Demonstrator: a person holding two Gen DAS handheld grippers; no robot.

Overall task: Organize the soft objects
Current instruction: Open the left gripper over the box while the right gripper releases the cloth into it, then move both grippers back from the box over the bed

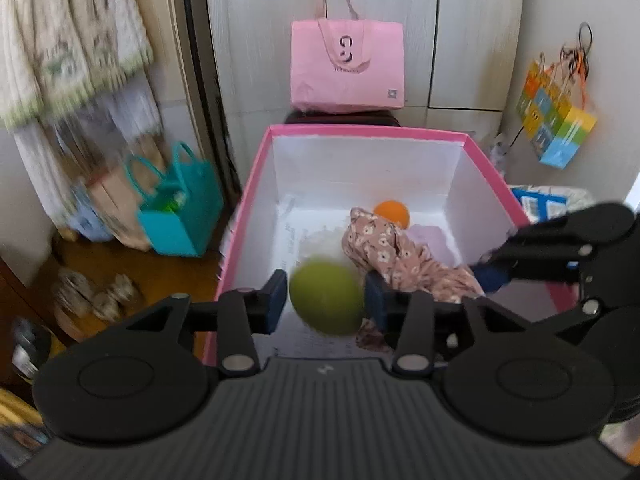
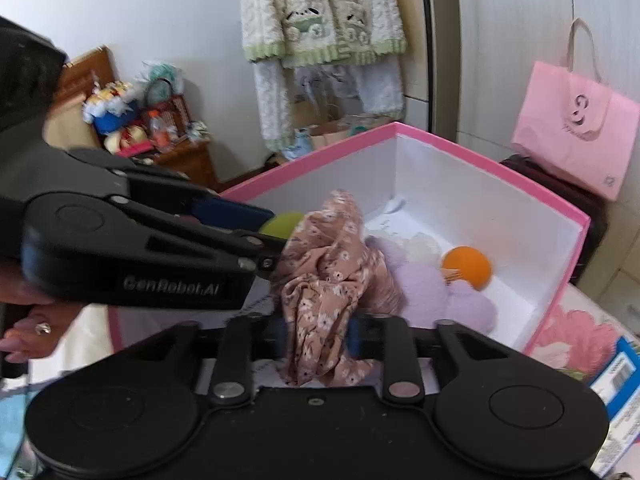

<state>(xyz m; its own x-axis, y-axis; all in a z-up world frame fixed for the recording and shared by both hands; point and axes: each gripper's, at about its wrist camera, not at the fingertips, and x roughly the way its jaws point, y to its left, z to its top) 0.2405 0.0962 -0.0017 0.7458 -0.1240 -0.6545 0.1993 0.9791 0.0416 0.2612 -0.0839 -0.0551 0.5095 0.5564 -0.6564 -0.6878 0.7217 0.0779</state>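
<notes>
Your left gripper [image 1: 326,300] jaws hold the green ball [image 1: 326,300] over the box [image 1: 256,184]; right gripper [image 2: 320,334] jaws pinch the floral cloth [image 2: 324,280].

Black gripper [image 1: 326,300], silver screws, ringed hand [image 2: 30,330]

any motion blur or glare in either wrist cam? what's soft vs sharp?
Left wrist view: green ball between the left tool pads is smeared, hanging towels and teal bag streaked; pink tote fairly sharp. Right wrist view: mostly crisp, floral cloth in the right tool slightly soft, orange ball sharp. Fisheye bending in both; no harsh glare.
</notes>
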